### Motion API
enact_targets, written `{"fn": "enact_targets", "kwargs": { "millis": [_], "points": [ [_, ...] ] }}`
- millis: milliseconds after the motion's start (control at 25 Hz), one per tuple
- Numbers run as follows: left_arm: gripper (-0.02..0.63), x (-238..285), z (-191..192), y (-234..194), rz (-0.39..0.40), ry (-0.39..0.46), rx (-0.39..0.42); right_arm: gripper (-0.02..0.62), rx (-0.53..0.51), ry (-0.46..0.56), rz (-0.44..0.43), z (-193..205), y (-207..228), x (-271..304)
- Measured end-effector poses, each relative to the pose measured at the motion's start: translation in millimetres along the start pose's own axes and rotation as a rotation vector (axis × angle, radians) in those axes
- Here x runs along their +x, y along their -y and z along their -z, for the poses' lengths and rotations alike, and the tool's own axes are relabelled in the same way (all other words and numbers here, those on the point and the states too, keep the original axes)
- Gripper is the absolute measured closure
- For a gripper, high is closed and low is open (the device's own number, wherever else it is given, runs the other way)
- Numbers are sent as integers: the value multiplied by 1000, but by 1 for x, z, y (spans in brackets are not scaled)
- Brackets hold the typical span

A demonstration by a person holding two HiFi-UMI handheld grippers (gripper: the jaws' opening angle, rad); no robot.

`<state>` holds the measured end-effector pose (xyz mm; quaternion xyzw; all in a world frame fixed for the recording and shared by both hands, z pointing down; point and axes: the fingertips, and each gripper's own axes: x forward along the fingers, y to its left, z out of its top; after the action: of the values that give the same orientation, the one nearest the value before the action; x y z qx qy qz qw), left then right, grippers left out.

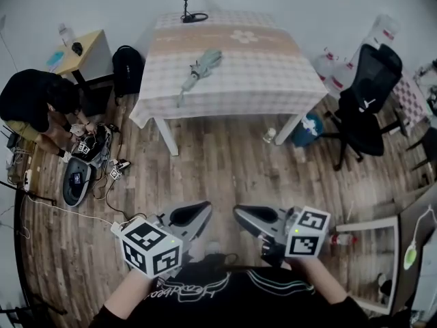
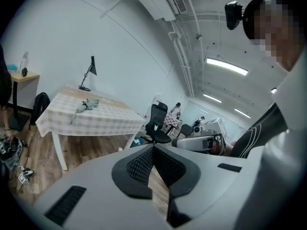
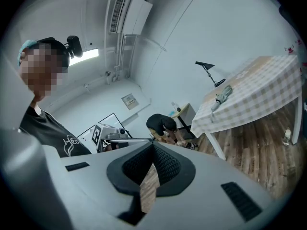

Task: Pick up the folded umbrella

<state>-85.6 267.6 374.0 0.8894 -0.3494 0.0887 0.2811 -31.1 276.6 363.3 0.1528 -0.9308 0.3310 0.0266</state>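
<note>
The folded umbrella, pale grey-green, lies on the checkered tablecloth of the table across the room. It also shows as the small umbrella in the left gripper view and the umbrella in the right gripper view. Both grippers are held close to my body, far short of the table. My left gripper is shut with nothing in it, its jaws meeting at the tip. My right gripper is likewise shut and empty. The two point toward each other.
A black desk lamp stands at the table's far edge. A black office chair is to the table's right, a black backpack and a small side table to its left. A person crouches over gear and cables on the wooden floor.
</note>
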Motion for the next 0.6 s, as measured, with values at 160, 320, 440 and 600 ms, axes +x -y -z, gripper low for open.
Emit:
{"fn": "enact_targets", "kwargs": {
  "millis": [160, 320, 440, 600],
  "points": [
    [609, 0, -13, -35, 14, -9, 2, 584, 2, 13, 21, -16, 10, 29],
    [607, 5, -26, -53, 25, -11, 16, 584, 5, 16, 49, -26, 20, 41],
    [609, 11, -33, -62, 34, -19, 21, 584, 7, 19, 63, -34, 29, 42],
    [609, 25, -40, -77, 27, -29, 14, 584, 12, 34, 66, -48, 49, 44]
  ]
}}
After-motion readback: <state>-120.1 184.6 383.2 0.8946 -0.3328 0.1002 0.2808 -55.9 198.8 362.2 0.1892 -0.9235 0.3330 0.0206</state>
